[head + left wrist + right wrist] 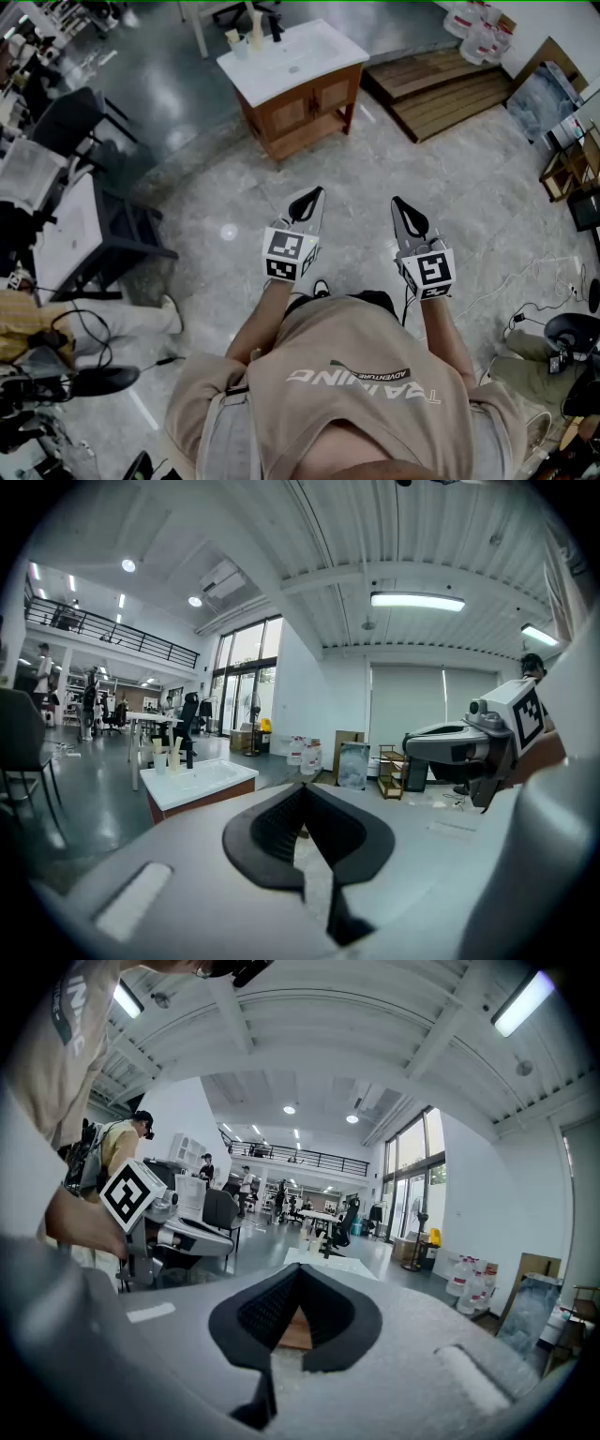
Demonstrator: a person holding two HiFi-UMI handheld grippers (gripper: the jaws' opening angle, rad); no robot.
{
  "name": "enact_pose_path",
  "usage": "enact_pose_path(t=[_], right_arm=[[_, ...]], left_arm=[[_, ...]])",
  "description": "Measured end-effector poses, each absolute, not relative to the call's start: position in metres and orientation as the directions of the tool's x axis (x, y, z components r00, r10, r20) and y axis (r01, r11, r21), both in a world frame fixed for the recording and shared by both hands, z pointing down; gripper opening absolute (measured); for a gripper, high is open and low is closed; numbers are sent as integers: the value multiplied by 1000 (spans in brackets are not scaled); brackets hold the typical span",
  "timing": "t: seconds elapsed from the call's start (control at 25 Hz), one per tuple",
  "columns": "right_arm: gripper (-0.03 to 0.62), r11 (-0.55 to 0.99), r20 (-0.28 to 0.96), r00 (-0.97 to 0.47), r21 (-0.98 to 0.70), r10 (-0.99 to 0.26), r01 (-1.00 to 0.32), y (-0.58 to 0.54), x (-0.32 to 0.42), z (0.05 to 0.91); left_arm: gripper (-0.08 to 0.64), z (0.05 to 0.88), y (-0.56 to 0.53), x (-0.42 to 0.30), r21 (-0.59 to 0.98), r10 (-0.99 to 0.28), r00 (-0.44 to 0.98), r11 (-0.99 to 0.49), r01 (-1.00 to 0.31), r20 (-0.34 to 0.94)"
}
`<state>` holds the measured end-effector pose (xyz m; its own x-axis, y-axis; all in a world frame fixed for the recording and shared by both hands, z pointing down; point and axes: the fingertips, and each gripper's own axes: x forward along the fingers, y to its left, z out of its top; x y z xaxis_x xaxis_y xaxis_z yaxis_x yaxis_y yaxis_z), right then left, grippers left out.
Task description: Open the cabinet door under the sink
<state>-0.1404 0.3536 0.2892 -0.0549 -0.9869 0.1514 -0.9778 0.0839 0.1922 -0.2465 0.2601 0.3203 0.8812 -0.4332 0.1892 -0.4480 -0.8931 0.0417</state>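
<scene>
A big open-plan lab or workshop hall: a railed mezzanine [112, 635], bare ceiling tube lights [417, 601], office chairs [66, 122], and a freestanding sink cabinet [300, 103] alone on the polished tiled floor [375, 169].

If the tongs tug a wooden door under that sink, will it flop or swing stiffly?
Likely swings stiffly: each door looks like framed wood. Probably light, since it is a small panel. The cabinet stands on slim legs, so a hard tug might shift it.

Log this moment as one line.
left gripper: shut, empty | right gripper: shut, empty | cabinet door: closed, untouched, across the floor ahead
</scene>
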Motion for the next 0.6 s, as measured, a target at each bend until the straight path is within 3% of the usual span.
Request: enact_pose_path(t=[0.6], right_arm=[[2, 28, 200, 7, 170, -980, -985, 360, -122, 306]], left_arm=[[17, 350, 255, -222, 95, -362, 899, -914, -394, 248]])
